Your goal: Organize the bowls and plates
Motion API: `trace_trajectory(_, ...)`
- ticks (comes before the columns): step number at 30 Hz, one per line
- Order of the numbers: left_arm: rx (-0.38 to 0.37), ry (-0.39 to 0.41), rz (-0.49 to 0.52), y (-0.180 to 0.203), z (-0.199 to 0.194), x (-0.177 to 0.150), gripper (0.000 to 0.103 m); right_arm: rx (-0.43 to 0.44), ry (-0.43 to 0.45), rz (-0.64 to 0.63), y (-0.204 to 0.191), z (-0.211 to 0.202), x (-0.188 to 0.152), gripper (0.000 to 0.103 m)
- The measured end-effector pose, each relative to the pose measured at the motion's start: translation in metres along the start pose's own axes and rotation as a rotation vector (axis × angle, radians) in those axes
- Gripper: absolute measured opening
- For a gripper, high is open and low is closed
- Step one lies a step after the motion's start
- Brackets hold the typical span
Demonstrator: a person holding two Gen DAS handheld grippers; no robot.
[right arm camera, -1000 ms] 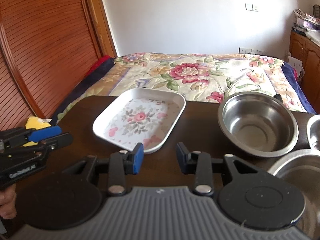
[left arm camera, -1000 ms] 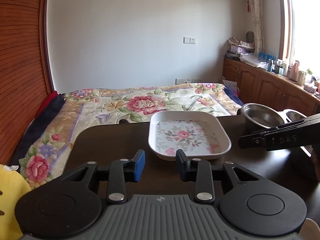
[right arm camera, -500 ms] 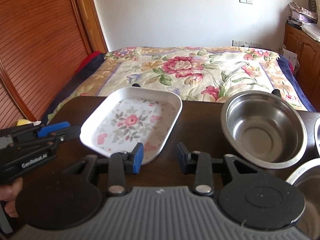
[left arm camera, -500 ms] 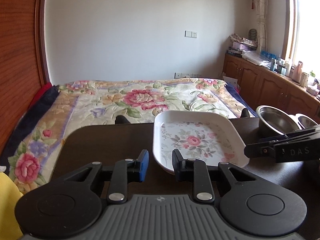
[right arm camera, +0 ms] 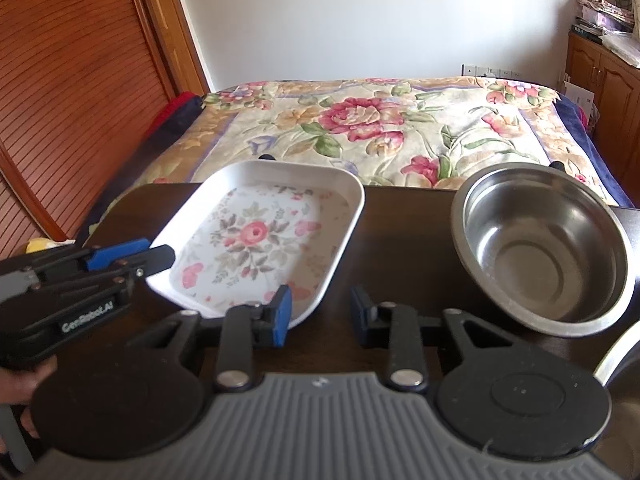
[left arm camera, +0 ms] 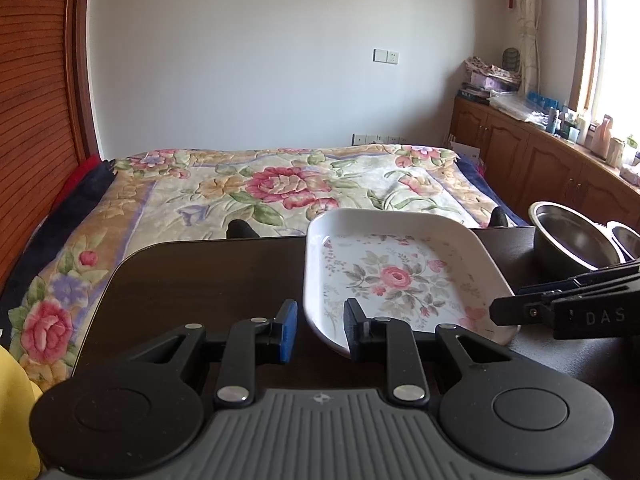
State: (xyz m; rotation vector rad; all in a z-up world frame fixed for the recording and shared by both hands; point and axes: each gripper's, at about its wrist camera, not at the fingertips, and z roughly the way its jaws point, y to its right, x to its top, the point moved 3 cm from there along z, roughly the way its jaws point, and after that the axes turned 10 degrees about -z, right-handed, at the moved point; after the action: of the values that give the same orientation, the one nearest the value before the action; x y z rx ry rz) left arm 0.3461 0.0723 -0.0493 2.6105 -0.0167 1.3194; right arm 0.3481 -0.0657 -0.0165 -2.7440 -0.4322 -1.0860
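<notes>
The white rectangular floral-print tray [left arm camera: 400,276] rests on the dark bench [left arm camera: 200,280], left of the stainless-steel bowl [right arm camera: 544,248]. Left gripper [left arm camera: 318,330] fingers straddle its near-left rim, spread. Right gripper [right arm camera: 320,316] fingers are spread, holding nothing.

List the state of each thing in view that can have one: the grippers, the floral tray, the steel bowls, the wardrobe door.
Left gripper: open, its near-left rim corner of the tray between the fingers, not clamped.
Right gripper: open, empty, at the tray's near edge.
Floral tray: flat on the dark table, empty.
Steel bowl: upright, empty.
Second steel bowl: upright, mostly hidden.
Wardrobe door: closed.
</notes>
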Motion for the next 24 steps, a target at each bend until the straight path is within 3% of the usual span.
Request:
trace_trajectory(7,0.007,-0.021,0.013,-0.002,0.008,0.001,0.012,0.002,-0.013,-0.01,-0.001,0.004,0.001,0.02)
trace_trajectory(24,0.007,-0.064,-0.018,-0.008,-0.017,-0.011,0.01,0.059,0.006,-0.004,-0.001,-0.005,-0.008,0.014)
